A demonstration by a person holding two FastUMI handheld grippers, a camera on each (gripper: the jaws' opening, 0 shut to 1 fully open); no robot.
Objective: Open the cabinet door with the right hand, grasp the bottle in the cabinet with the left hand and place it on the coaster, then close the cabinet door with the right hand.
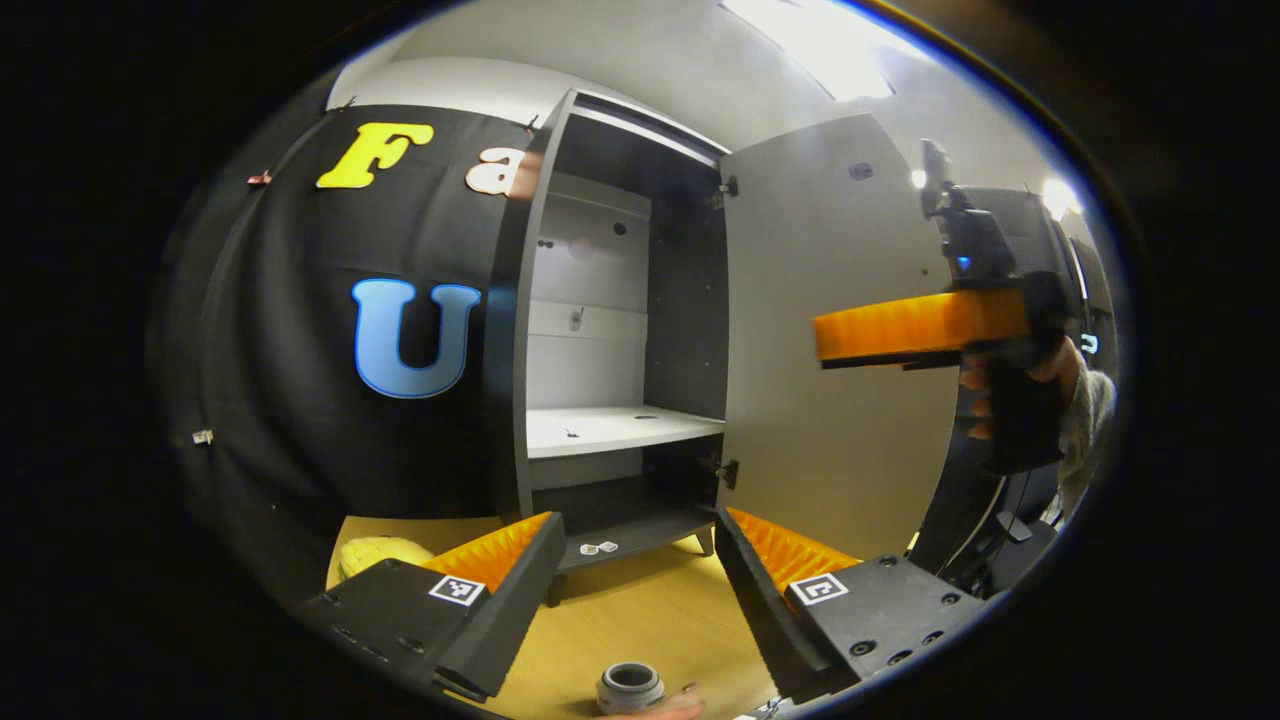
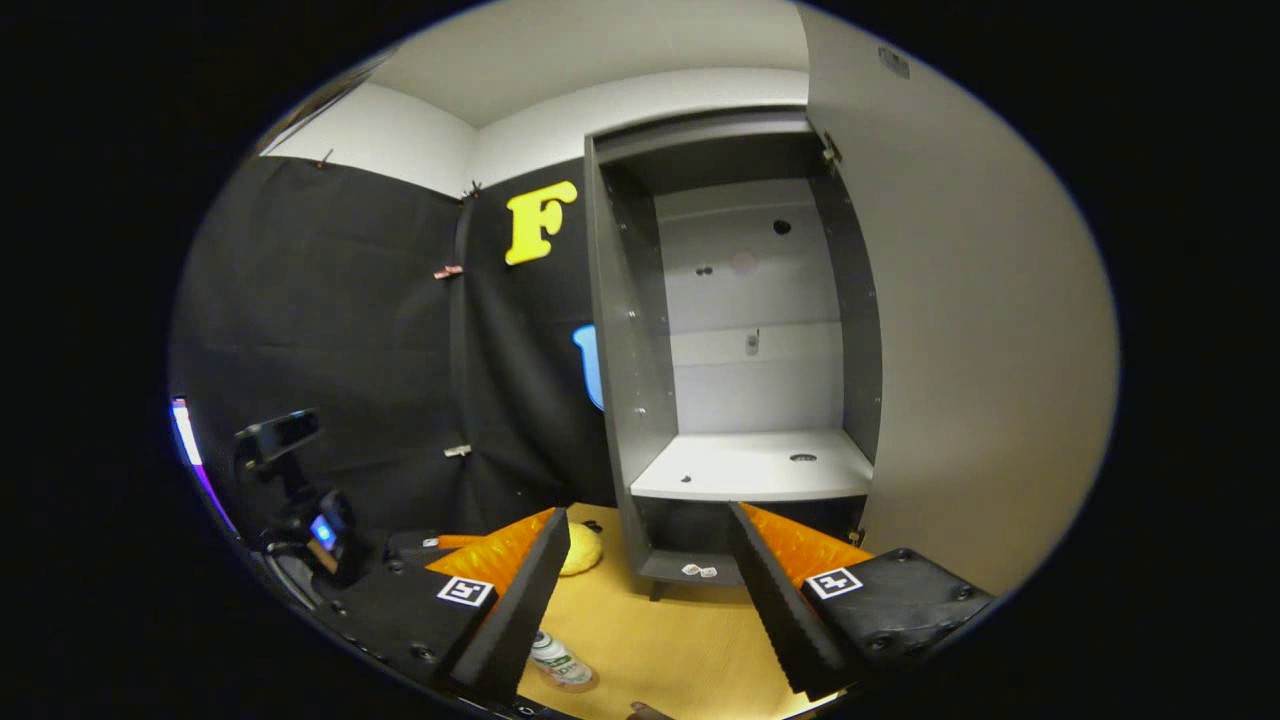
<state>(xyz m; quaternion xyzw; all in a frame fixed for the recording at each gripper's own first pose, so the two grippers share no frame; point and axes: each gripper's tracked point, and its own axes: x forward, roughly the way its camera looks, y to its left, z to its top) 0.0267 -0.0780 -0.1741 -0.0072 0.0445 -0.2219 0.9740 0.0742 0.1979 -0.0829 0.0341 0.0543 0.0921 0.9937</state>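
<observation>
Right gripper view, bottle (image 2: 560, 662) on table (image 2: 680, 630), cabinet door (image 2: 980, 350) open, both tongs (image 2: 645, 590) apart.

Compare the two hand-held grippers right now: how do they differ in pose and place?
The left hand-held gripper hangs over the table with the bottle below its open fingers; the right hand-held gripper is held up beside the open cabinet door. The left one aims at the cabinet; the right one, seen in the left gripper view, lies sideways toward the door. Both are open and hold nothing.
</observation>
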